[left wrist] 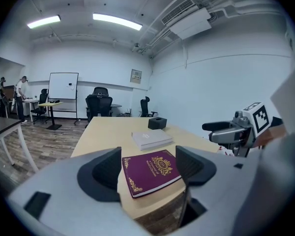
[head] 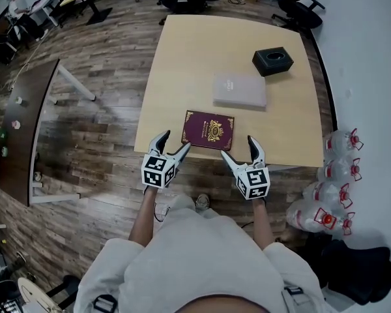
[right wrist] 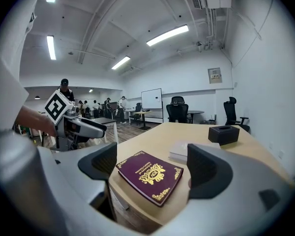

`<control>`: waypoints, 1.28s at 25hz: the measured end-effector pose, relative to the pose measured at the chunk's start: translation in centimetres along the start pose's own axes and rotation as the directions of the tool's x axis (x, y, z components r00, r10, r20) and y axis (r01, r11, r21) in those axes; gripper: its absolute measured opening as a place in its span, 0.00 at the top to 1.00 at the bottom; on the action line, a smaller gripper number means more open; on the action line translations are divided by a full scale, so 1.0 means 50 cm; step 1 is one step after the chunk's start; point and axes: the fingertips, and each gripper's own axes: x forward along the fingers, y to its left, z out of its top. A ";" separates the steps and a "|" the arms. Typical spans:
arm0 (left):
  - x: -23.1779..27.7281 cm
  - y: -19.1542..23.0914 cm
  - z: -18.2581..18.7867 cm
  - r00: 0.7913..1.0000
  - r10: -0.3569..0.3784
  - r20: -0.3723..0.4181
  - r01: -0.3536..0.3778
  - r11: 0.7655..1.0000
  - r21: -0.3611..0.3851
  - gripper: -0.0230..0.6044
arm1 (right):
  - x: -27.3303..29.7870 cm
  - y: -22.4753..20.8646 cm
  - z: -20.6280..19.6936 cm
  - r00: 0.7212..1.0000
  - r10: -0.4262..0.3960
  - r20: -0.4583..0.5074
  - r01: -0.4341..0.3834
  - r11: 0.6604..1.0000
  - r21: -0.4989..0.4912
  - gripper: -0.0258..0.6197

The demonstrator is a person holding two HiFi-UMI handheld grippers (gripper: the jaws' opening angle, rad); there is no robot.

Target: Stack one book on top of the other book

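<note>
Both the left gripper (head: 176, 140) and the right gripper (head: 238, 147) have wide, empty jaws and stand at the near edge of the table (head: 182, 64). The maroon book (head: 208, 130) lies just ahead between them, about equally near to each, with its long side along that edge. The grey book (head: 240, 90) lies beyond it, a little to the right and apart.

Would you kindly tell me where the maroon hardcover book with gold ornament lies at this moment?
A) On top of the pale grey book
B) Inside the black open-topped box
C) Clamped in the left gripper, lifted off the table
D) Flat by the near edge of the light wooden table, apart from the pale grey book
D: the maroon hardcover book with gold ornament lies flat by the near edge of the light wooden table, with bare wood between it and the pale grey book.
</note>
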 end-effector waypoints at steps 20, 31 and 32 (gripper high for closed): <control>0.103 0.138 -0.003 0.996 -0.075 -0.053 0.073 0.997 -0.028 0.39 | 0.149 -0.044 0.010 0.994 -0.089 -0.066 0.092 0.995 0.041 0.29; 0.129 0.210 -0.023 0.981 -0.167 -0.097 0.163 0.986 -0.044 0.39 | 0.234 -0.013 0.023 0.984 -0.143 -0.104 0.149 0.987 0.053 0.29; 0.132 0.213 -0.028 0.979 -0.175 -0.103 0.171 0.984 -0.047 0.39 | 0.238 -0.011 0.020 0.983 -0.148 -0.111 0.155 0.986 0.056 0.29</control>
